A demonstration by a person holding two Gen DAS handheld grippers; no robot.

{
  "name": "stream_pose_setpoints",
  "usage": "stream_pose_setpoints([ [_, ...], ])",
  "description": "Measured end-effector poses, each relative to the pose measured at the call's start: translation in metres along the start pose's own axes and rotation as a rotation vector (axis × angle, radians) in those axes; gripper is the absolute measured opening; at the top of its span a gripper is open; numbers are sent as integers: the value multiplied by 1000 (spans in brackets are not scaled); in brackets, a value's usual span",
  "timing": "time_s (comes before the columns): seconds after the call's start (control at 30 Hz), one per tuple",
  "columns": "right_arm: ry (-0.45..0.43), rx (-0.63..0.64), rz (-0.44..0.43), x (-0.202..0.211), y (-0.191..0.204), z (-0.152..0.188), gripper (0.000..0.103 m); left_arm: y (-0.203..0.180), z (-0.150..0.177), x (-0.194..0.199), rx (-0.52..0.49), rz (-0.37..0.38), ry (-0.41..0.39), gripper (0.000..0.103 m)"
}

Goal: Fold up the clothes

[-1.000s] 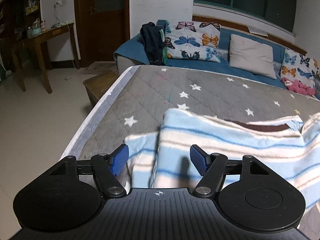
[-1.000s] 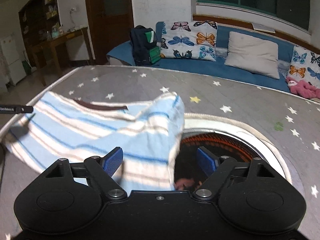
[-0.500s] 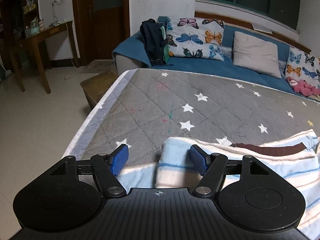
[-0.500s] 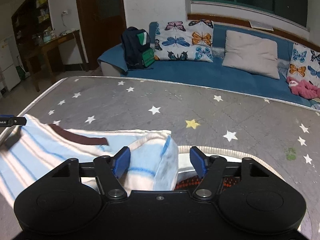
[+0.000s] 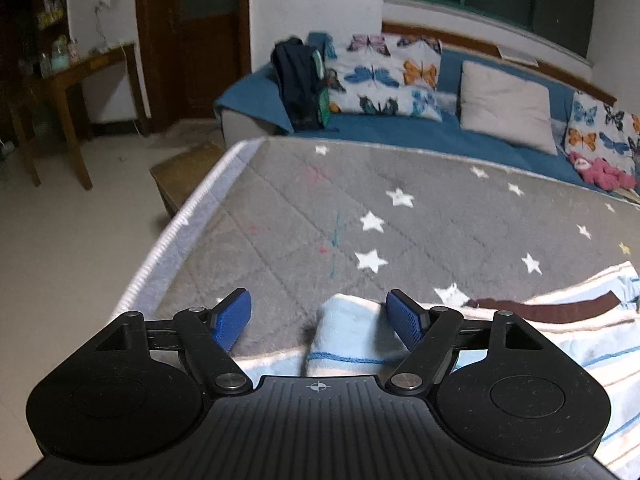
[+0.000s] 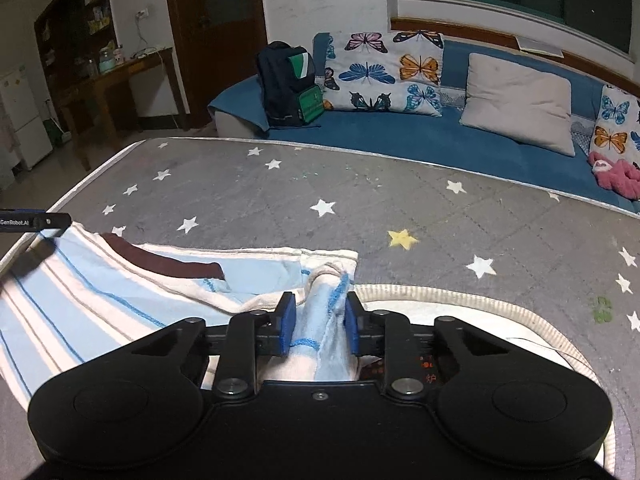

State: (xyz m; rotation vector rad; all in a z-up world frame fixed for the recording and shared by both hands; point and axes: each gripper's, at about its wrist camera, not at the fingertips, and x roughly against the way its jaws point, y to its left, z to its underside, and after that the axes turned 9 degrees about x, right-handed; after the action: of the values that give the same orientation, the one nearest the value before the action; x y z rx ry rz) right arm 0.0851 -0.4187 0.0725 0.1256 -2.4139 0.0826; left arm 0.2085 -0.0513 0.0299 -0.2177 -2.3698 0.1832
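- Right wrist view: my right gripper (image 6: 317, 328) pinches a bunched corner of the striped shirt (image 6: 92, 300), which lies on the bed (image 6: 400, 204).
- My left gripper (image 5: 318, 320) is spread wide around another corner, not squeezing.
- The shirt looks partly folded; I think more folds are left.

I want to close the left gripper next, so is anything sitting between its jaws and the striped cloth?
Nothing visible does. The left gripper is open, and a bunched edge of the striped cloth already lies between its jaws on the grey star mattress. The right gripper is shut on another fold of the cloth.
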Motion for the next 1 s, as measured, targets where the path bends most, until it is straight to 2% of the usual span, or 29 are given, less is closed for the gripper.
stream_pose_setpoints([
  [0.03, -1, -2, -2, 0, 0, 0, 23, 3, -1, -3, 21, 26, 24, 58],
  [0.1, -13, -1, -5, 6, 2, -1, 18, 6, 0, -5, 54, 72, 57, 19],
  [0.17, -29, 2, -12, 13, 4, -1, 13, 6, 2, -2, 63, 98, 60, 14],
  [0.2, -37, 3, -15, 17, 5, -1, 11, 3, 4, 6, 39, 104, 28, 12],
  [0.27, -53, 6, -22, 25, 7, -2, 10, 0, 4, 17, 19, 121, 2, 10],
  [0.47, -102, 15, -42, 47, 14, -3, 9, -4, 7, 83, -9, 291, -109, 9],
  [0.5, -114, 13, -52, 55, 16, -3, 9, -3, 8, 104, -9, 340, -134, 9],
  [0.57, -149, 7, -87, 77, 21, -2, 9, -4, 9, 124, -10, 392, -156, 9],
  [0.67, -192, 18, -119, 108, 29, 2, 9, -2, 22, 175, -36, 476, -202, 9],
  [0.8, -242, 19, -178, 151, 35, 14, 9, 9, 45, 224, -43, 565, -204, 9],
  [0.87, -220, 18, -195, 157, 37, 23, 9, 16, 58, 241, -51, 583, -188, 9],
  [0.97, -158, 23, -204, 154, 42, 39, 9, 24, 79, 250, -81, 563, -153, 9],
  [1.0, -138, 25, -207, 153, 43, 44, 9, 26, 91, 251, -100, 547, -115, 9],
])
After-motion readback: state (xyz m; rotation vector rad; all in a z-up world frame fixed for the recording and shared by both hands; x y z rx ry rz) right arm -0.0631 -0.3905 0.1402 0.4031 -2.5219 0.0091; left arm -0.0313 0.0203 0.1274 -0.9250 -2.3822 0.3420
